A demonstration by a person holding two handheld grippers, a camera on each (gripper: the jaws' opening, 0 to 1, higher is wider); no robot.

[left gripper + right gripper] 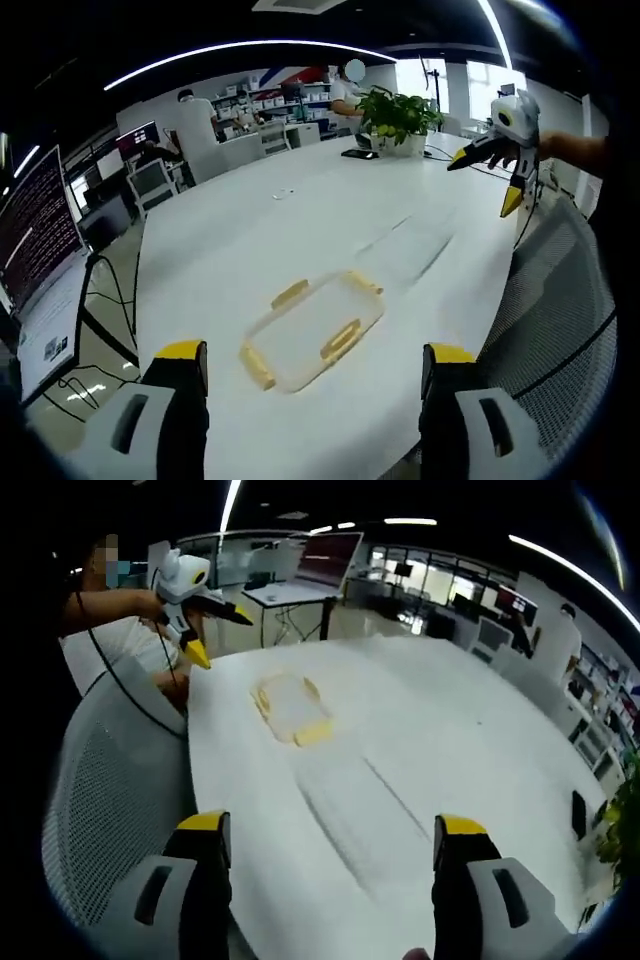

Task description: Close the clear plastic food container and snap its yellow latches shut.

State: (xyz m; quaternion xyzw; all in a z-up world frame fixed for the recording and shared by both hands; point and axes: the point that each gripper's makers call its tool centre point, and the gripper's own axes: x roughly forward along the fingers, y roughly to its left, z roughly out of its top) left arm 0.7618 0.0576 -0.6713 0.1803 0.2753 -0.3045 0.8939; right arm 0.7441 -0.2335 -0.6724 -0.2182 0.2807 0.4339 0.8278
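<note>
Container [312, 332] lies ahead of the open left tool [315, 375].

Clear plastic on a matt white top

The container [312, 332] looks glossy and see-through with yellow plastic latches [341, 338]; the table [300, 220] ahead is smooth.

white table [300, 210] | clear container [312, 331] flat on it | potted plant [398, 118] at far end
</note>
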